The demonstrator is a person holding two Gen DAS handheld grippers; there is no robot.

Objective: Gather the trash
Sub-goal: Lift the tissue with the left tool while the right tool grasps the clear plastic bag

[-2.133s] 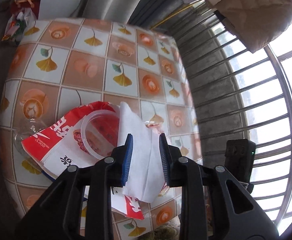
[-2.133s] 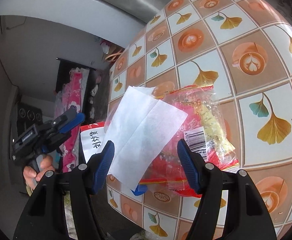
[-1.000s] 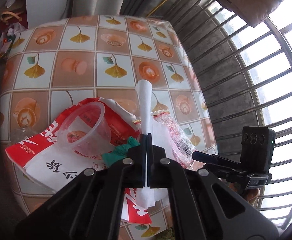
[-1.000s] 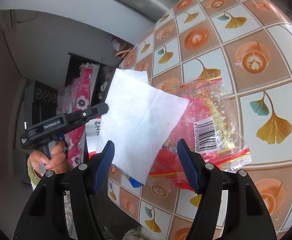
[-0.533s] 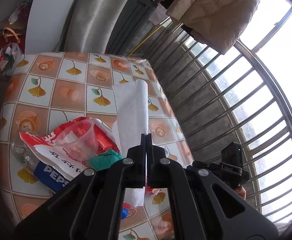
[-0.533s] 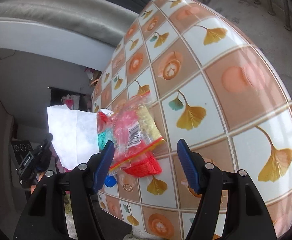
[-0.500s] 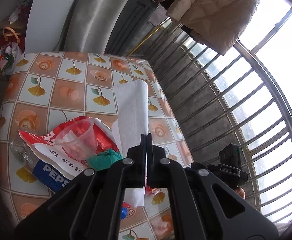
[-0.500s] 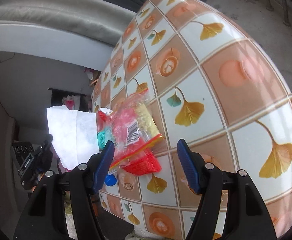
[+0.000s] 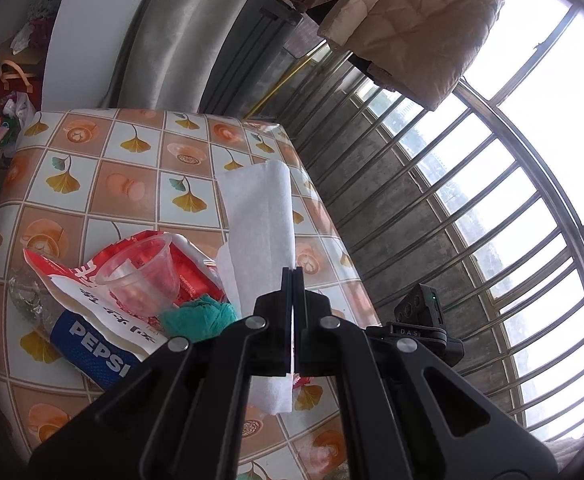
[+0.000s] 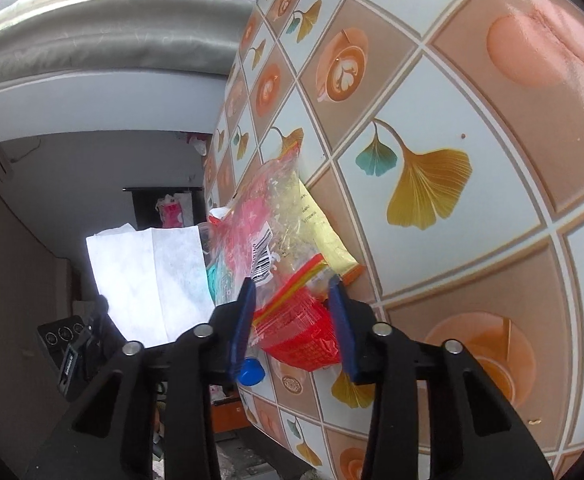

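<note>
My left gripper (image 9: 293,276) is shut on a white tissue (image 9: 261,216) and holds it above the table; the tissue also shows in the right wrist view (image 10: 151,280). Below it lies a trash pile: a clear plastic cup (image 9: 141,270), a red-and-white snack bag (image 9: 91,292), a Pepsi bottle (image 9: 99,354) and a green crumpled wad (image 9: 197,316). My right gripper (image 10: 294,292) is partly open, its jaws on either side of a clear zip bag with red contents (image 10: 287,280) at the table's edge. I cannot tell whether the fingers touch the bag.
The table (image 9: 131,172) has a tiled ginkgo-pattern cloth (image 10: 452,160). A barred window railing (image 9: 432,208) stands to the right with a beige jacket (image 9: 412,20) hanging above. Bags (image 9: 3,120) lie on the floor at the far left. A blue bottle cap (image 10: 250,372) shows below the zip bag.
My left gripper has kept the tissue lifted off the pile. My right gripper has moved in low toward the zip bag and its jaws have narrowed around the bag.
</note>
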